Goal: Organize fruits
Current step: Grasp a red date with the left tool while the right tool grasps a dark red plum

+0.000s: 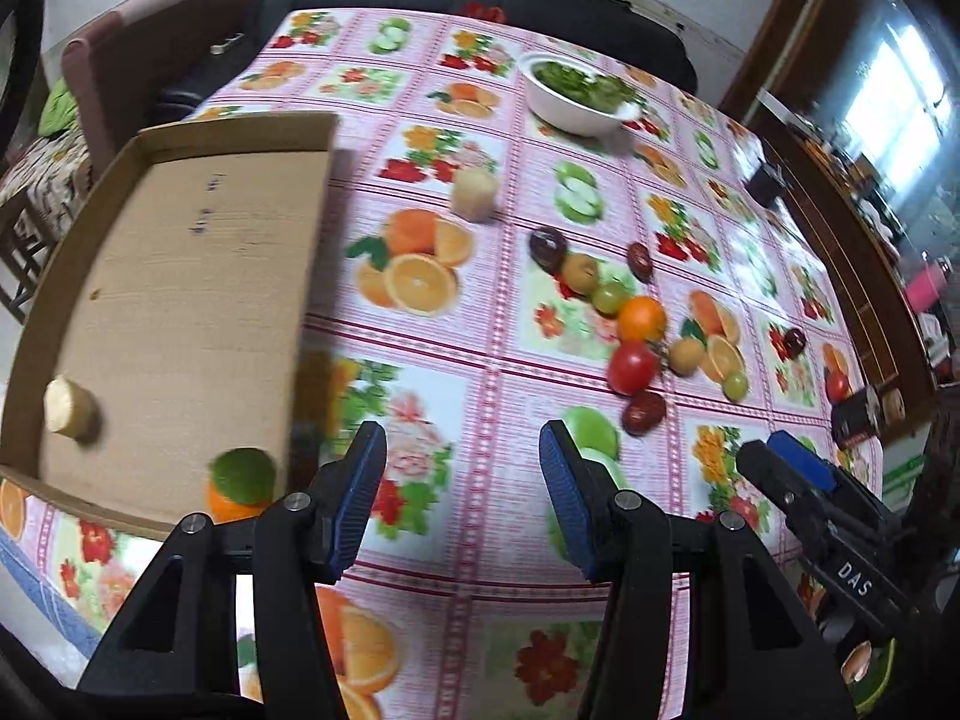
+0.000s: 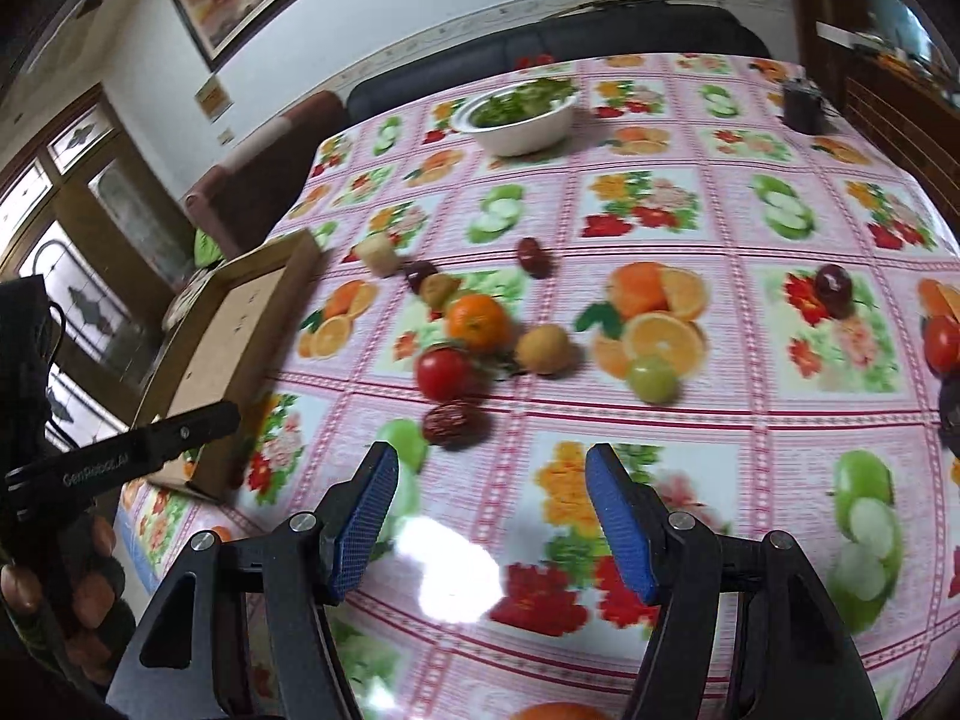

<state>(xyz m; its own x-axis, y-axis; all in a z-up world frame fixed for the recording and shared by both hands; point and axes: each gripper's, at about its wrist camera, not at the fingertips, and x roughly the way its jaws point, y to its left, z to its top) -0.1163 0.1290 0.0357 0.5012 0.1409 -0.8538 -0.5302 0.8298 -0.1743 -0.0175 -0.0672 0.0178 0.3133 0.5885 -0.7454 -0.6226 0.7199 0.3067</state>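
A flat cardboard tray (image 1: pixel 180 276) lies at the table's left; it also shows in the right wrist view (image 2: pixel 234 336). In it lie a pale fruit chunk (image 1: pixel 69 407) and a green lime (image 1: pixel 243 474). Loose fruits sit mid-table: an orange (image 1: pixel 641 318) (image 2: pixel 477 322), a tomato (image 1: pixel 631 366) (image 2: pixel 443 373), a dark red date (image 1: pixel 643 411) (image 2: pixel 453 422), a green grape (image 1: pixel 609 297), a brown fruit (image 2: pixel 543 348) and a pale chunk (image 1: pixel 474 193). My left gripper (image 1: pixel 462 498) is open and empty right of the tray. My right gripper (image 2: pixel 489 510) is open and empty, just short of the date.
A white bowl of greens (image 1: pixel 579 96) (image 2: pixel 519 114) stands at the back. More fruits lie to the right: a green grape (image 2: pixel 653 378), a dark plum (image 2: pixel 834 289), a tomato (image 2: pixel 942 342). A small dark box (image 2: pixel 804 105) sits far right. The right gripper's body (image 1: pixel 828 516) shows in the left view.
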